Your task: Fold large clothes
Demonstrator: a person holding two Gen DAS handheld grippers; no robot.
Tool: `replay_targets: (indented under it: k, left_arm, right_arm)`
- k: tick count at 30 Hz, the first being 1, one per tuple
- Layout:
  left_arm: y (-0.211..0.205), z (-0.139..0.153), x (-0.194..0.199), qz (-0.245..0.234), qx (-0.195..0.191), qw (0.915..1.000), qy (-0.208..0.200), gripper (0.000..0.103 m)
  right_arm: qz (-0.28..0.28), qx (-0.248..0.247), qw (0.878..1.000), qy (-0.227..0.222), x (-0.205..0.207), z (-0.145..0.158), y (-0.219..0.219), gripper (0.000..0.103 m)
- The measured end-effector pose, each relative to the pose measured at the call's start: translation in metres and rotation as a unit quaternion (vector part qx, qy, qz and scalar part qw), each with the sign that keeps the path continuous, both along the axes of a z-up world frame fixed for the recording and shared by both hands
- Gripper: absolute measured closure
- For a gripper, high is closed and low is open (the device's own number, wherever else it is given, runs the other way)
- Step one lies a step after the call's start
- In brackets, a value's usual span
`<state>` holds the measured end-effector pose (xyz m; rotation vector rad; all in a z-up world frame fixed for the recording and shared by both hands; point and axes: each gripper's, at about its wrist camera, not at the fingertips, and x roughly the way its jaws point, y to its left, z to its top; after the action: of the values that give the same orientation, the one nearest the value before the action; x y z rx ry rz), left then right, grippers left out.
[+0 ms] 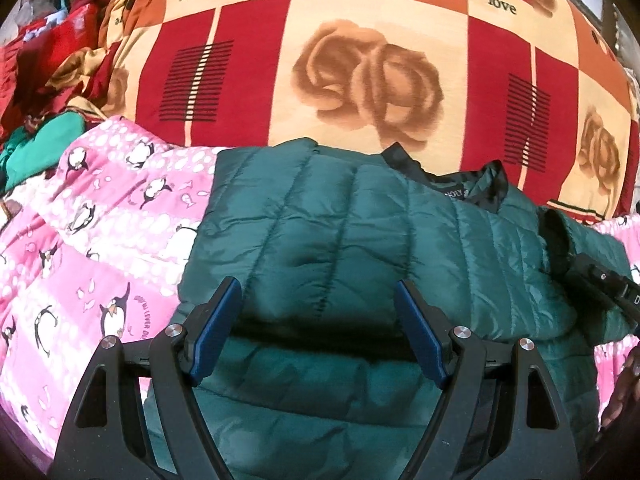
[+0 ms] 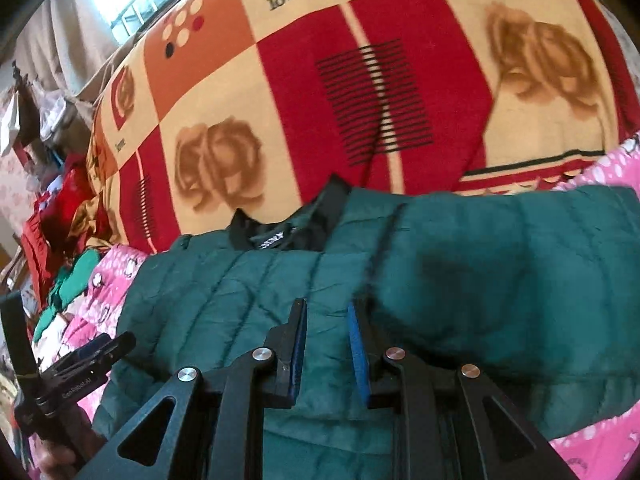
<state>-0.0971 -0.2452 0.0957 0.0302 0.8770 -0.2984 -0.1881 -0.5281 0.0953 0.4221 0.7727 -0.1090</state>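
Looking down from both wrist cameras, I see a large bed covered by a red, orange and cream blanket [image 1: 360, 20] printed with roses. A pink penguin-print quilt [image 1: 80, 240] lies across its near side. On that quilt rests the green quilted puffer jacket [image 1: 320, 220], already partly folded, its black collar [image 1: 472, 188] toward the blanket.

I judge the jacket light, puffy and springy, with a slick shell, so folds may slide or spring back. A stitched hem or seam edge looks like the safest place to pinch.

My left gripper [image 1: 320, 304] hovers over the jacket with jaws wide apart, holding nothing. My right gripper [image 2: 328, 320] has its jaws drawn close; I see no cloth clearly between them.

The jacket's near edge is hidden behind the grippers, its sleeves are tucked from sight, and the right view is blurred.
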Motion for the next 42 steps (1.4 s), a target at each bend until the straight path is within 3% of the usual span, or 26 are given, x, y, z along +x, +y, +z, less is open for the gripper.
replay_targets:
  k: [1, 3, 4, 5, 9, 13, 14, 15, 18, 19, 23, 30, 35, 42]
  left_arm:
    - [0.002, 0.0, 0.001, 0.002, -0.002, 1.0, 0.0, 0.024]
    - [0.006, -0.001, 0.001, 0.005, -0.008, 1.0, 0.0, 0.024]
    - [0.007, -0.002, 0.002, 0.007, -0.011, 0.9999, 0.002, 0.024]
    - [0.007, -0.004, 0.003, 0.008, -0.014, 0.9999, 0.005, 0.024]
    - [0.006, -0.008, 0.004, 0.008, -0.024, 0.9996, 0.017, 0.024]
    - [0.0, -0.01, 0.0, -0.001, -0.016, 0.9997, 0.018, 0.024]
    - [-0.001, -0.01, -0.001, -0.004, -0.013, 0.9998, 0.017, 0.024]
    - [-0.002, -0.01, -0.002, -0.006, -0.01, 0.9998, 0.016, 0.024]
    - [-0.002, -0.009, -0.003, -0.009, -0.004, 0.9999, 0.011, 0.024]
    - [0.0, -0.009, -0.003, -0.008, -0.003, 0.9999, 0.009, 0.024]
    - [0.009, -0.004, 0.004, 0.008, -0.021, 0.9997, 0.01, 0.024]
    - [0.025, 0.008, 0.012, 0.029, -0.047, 0.9984, 0.011, 0.024]
    - [0.037, 0.011, 0.016, 0.035, -0.045, 0.9984, 0.008, 0.024]
    - [0.051, 0.009, 0.025, 0.044, -0.058, 0.9972, 0.016, 0.024]
  right_arm:
    - [-0.002, -0.006, 1.0, 0.002, 0.001, 0.001, 0.001, 0.08]
    - [-0.019, -0.034, 0.999, 0.008, 0.0, 0.005, -0.002, 0.032]
    - [-0.023, -0.044, 0.999, 0.01, -0.001, 0.006, -0.003, 0.023]
    - [-0.027, -0.057, 0.998, 0.013, -0.003, 0.006, -0.005, 0.021]
    - [-0.051, -0.099, 0.993, 0.043, -0.004, -0.003, -0.014, 0.021]
    - [-0.054, -0.108, 0.989, 0.081, 0.008, -0.027, -0.028, 0.021]
    - [-0.049, -0.113, 0.988, 0.091, 0.013, -0.035, -0.032, 0.026]
    - [-0.046, -0.116, 0.988, 0.092, 0.015, -0.038, -0.034, 0.048]
    - [-0.043, -0.09, 0.992, 0.081, 0.013, -0.038, -0.042, 0.076]
    - [-0.043, -0.075, 0.994, 0.071, 0.009, -0.033, -0.044, 0.078]
    - [-0.028, -0.015, 0.999, 0.025, -0.003, -0.008, -0.04, 0.079]
    - [0.029, 0.033, 0.999, -0.016, 0.014, 0.021, 0.003, 0.079]
    - [0.079, 0.057, 0.995, -0.009, 0.045, 0.014, 0.051, 0.079]
    - [0.125, 0.098, 0.987, 0.023, 0.084, -0.023, 0.104, 0.078]
